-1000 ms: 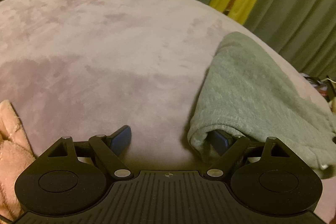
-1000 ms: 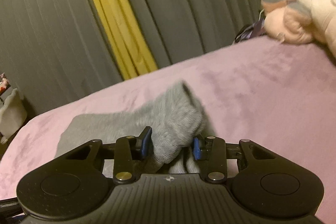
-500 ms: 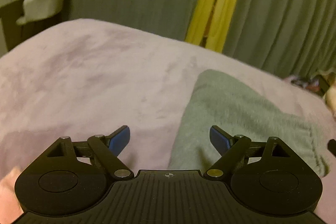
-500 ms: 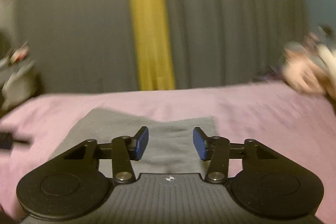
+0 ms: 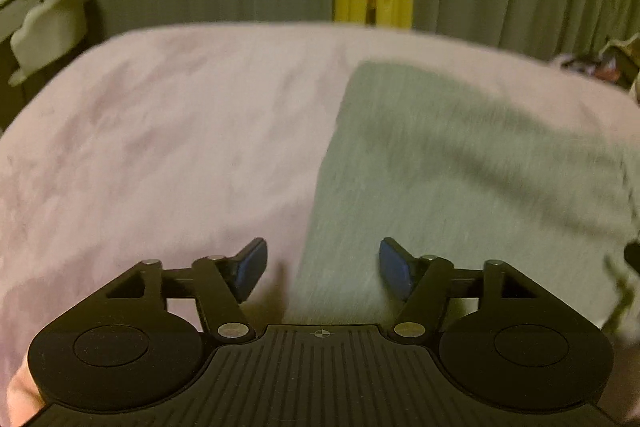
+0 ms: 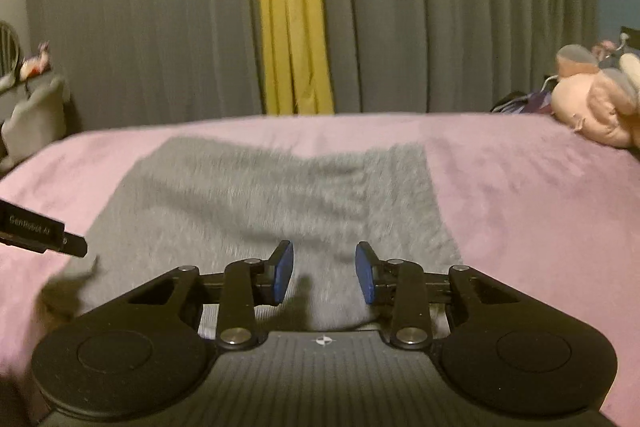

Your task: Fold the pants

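- The grey pants (image 6: 280, 203) are seen lying flat on the pink bedspread (image 6: 540, 211), folded into a broad block whose far edge dips in a shallow notch near its middle.
- The right gripper (image 6: 323, 273) is held low over the near edge of the pants; its jaws are parted to a narrow gap, have just been closing, and nothing is pinched between the blue pads (image 6: 282, 273), only cloth lying below them.
- The left gripper (image 5: 322, 271) is held over the left border of the pants (image 5: 460, 187), where grey cloth meets the bedspread (image 5: 160, 155); its jaws are spread fairly wide, have just been closing, and nothing is held between them.
- In the right wrist view, the black body of the left gripper (image 6: 36, 233) is seen at the left edge, just beside the near left corner of the pants.
- A pink soft toy (image 6: 592, 107) is seen at the far right end of the bed, well apart from the pants.
- Grey curtains (image 6: 440, 7) with a yellow strip (image 6: 292, 11) between them are seen behind the bed.
- Both views are blurred over the cloth, so fine creases cannot be told.
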{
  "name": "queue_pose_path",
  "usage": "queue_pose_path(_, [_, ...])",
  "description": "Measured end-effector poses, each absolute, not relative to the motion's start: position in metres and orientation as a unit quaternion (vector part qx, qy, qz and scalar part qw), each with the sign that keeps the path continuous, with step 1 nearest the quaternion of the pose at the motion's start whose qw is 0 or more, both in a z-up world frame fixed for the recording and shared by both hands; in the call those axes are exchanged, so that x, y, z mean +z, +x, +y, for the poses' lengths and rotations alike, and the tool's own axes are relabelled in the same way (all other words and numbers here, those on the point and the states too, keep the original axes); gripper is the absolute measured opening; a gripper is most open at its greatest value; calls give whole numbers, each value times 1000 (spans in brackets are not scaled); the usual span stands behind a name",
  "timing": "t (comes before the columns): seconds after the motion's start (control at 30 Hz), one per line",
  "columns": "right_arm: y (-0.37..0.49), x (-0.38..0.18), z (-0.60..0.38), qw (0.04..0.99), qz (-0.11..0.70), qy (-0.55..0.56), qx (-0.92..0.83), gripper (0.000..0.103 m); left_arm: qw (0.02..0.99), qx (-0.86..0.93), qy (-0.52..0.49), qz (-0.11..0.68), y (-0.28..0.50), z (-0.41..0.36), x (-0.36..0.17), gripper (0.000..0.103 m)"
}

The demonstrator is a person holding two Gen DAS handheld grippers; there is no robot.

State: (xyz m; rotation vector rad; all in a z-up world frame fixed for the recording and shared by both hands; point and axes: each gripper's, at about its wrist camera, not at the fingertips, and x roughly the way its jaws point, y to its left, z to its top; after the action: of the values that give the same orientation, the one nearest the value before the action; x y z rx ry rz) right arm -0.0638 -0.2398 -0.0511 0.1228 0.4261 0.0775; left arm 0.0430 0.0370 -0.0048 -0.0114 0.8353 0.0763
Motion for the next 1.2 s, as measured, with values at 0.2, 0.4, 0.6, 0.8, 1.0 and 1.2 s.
queue_pose_path(0.2, [-54, -63, -237, 976, 219, 6, 5, 43, 914, 25, 60, 401, 90, 4, -17, 81])
queue_pose_path(0.4, [-48, -68, -254, 977, 206, 54, 5, 45, 899, 59, 117, 418, 109, 2, -51, 99])
queue_pose_path(0.6, [-49, -67, -267, 974, 202, 97, 17, 45, 899, 65, 99, 421, 81, 27, -41, 99])
queue_pose_path(0.8, [-61, -66, -278, 966, 205, 158, 25, 47, 891, 73, -9, 449, 37, 67, -39, 98])
queue_pose_path(1.0, [-75, -59, -264, 966, 222, 129, 25, 70, 881, 78, -48, 464, 27, 71, -42, 98])
queue_pose_path(1.2, [-87, -59, -231, 965, 247, 84, 10, 67, 876, 76, -75, 470, 22, 71, -43, 98])
